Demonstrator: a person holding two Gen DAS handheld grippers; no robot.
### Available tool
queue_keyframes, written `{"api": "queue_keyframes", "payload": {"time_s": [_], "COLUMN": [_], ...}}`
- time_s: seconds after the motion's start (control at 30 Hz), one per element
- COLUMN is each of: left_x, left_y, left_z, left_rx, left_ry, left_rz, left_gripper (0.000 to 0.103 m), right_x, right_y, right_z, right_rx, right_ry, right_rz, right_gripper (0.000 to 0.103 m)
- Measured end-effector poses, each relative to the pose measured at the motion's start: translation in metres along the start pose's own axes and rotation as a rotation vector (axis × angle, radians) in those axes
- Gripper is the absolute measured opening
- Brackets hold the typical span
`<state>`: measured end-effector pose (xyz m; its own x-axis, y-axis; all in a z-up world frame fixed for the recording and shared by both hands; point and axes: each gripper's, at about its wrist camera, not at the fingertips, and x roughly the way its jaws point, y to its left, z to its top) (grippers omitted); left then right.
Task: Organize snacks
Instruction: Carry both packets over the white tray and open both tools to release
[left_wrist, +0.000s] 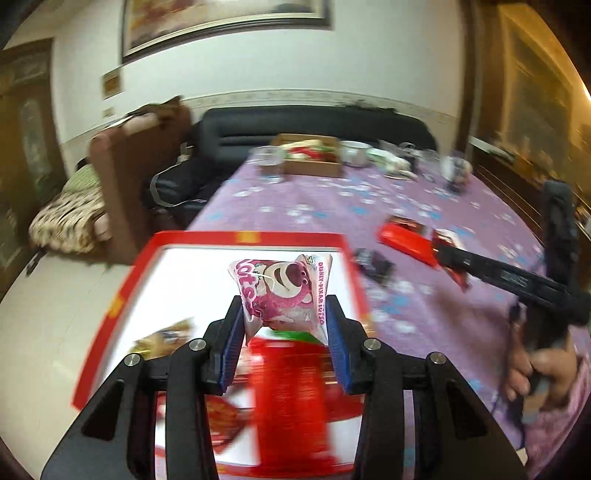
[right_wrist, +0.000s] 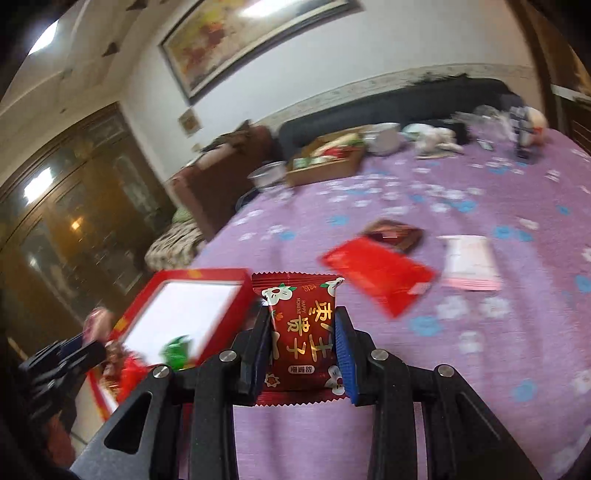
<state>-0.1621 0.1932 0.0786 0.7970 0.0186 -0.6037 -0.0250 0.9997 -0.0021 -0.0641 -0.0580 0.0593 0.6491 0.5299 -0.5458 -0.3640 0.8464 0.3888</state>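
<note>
Left wrist view: my left gripper (left_wrist: 286, 325) is pinching the pink bear snack packet (left_wrist: 282, 291) by its lower half, hanging above the white floor of the red-rimmed box (left_wrist: 159, 243) where a blurred red packet (left_wrist: 291, 398) is lying; the pouch is looking light, puffy and crinkly, so I am judging a mid-body squeeze safest, since the slick film could slip. Right wrist view: my right gripper (right_wrist: 303, 347) is clamping the dark red jujube packet (right_wrist: 301, 332) across its middle, over the purple bench (right_wrist: 461, 350) just beside the box; it seems equally light and soft, with more loose packets (right_wrist: 376, 277) waiting farther out.
</note>
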Motion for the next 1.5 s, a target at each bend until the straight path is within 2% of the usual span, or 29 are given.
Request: {"api": "queue_keyframes", "payload": {"time_s": [0.07,0.23,0.5,0.6,0.7,0.77,0.83,0.93,1.13,1.5], "left_x": [0.000,0.002,0.009,0.013,0.014,0.012,0.008,0.003,-0.004,-0.005], "left_y": [0.013,0.030,0.049,0.051,0.055,0.058,0.059,0.052,0.039,0.019], "left_z": [-0.003,-0.011,-0.018,-0.020,-0.022,-0.022,-0.022,-0.020,-0.017,-0.010], "left_rx": [-0.022,-0.049,-0.080,-0.080,-0.088,-0.090,-0.081,-0.040,0.008,0.047], "left_ry": [-0.002,-0.002,0.018,0.031,0.025,0.011,-0.013,-0.044,-0.070,-0.063], "left_rz": [0.019,0.036,0.049,0.075,0.111,0.146,0.171,0.215,0.244,0.250], "left_gripper": [0.040,0.040,0.040,0.048,0.059,0.070,0.070,0.075,0.075,0.075], "right_x": [0.006,0.022,0.049,0.061,0.064,0.061,0.053,0.047,0.039,0.015], "right_y": [0.023,0.077,0.130,0.146,0.157,0.156,0.148,0.132,0.087,0.026], "right_z": [-0.001,-0.010,-0.031,-0.039,-0.043,-0.041,-0.037,-0.031,-0.022,-0.010], "right_rx": [-0.018,-0.102,-0.188,-0.211,-0.218,-0.194,-0.169,-0.135,-0.033,0.093], "right_ry": [0.012,0.057,0.133,0.163,0.153,0.135,0.091,0.061,0.043,-0.029], "right_rz": [0.051,0.105,0.152,0.164,0.169,0.182,0.181,0.154,0.094,0.041], "right_gripper": [0.033,0.033,0.033,0.036,0.037,0.054,0.059,0.060,0.063,0.065]}}
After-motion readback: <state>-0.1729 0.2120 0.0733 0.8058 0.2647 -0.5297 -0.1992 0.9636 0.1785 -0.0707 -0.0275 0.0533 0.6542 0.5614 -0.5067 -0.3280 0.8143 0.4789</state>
